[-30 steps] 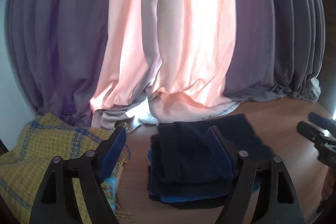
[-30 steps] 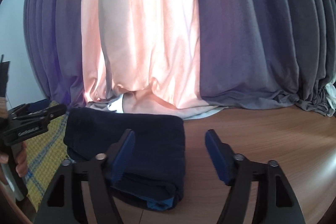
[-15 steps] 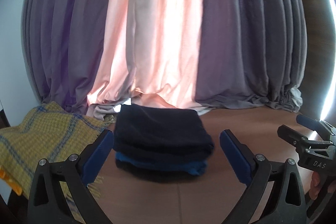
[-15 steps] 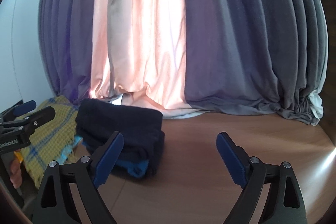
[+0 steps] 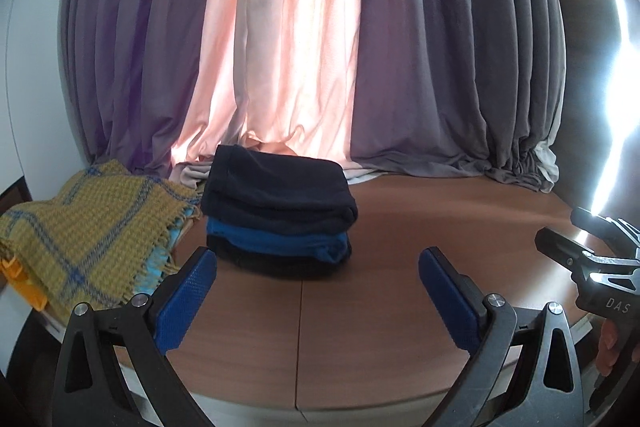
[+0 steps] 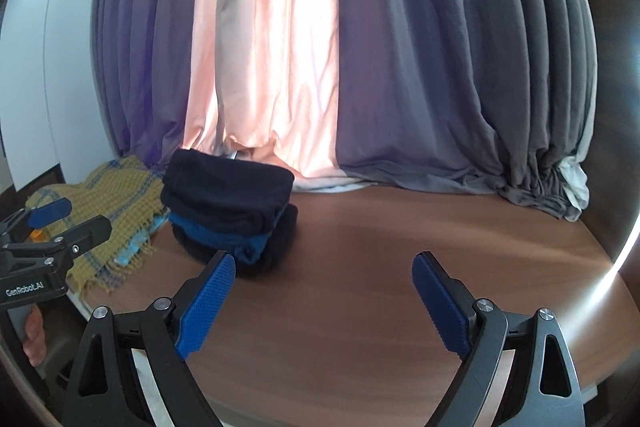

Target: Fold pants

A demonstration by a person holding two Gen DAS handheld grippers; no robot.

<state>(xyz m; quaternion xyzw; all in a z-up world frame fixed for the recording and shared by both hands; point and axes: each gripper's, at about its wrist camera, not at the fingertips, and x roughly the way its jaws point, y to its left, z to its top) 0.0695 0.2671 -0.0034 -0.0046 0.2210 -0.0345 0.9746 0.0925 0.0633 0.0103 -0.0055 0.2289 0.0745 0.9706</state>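
Observation:
A folded stack of dark navy pants (image 5: 276, 187) with a blue layer under it lies on the wooden table (image 5: 400, 267) near the curtain; it also shows in the right wrist view (image 6: 228, 199). My left gripper (image 5: 318, 275) is open and empty, held back from the stack and above the table's front. My right gripper (image 6: 322, 285) is open and empty, to the right of the stack. Each gripper shows at the edge of the other's view: the right one (image 5: 576, 235) and the left one (image 6: 64, 223).
A yellow plaid blanket (image 5: 84, 223) lies left of the stack, also in the right wrist view (image 6: 116, 195). Purple, pink and grey curtains (image 5: 320, 47) hang behind the table and pool on its far edge. An orange object (image 5: 16, 279) sits under the blanket.
Both grippers have pulled back and up from the folded stack and opened wider. The stack stays in place on the table.

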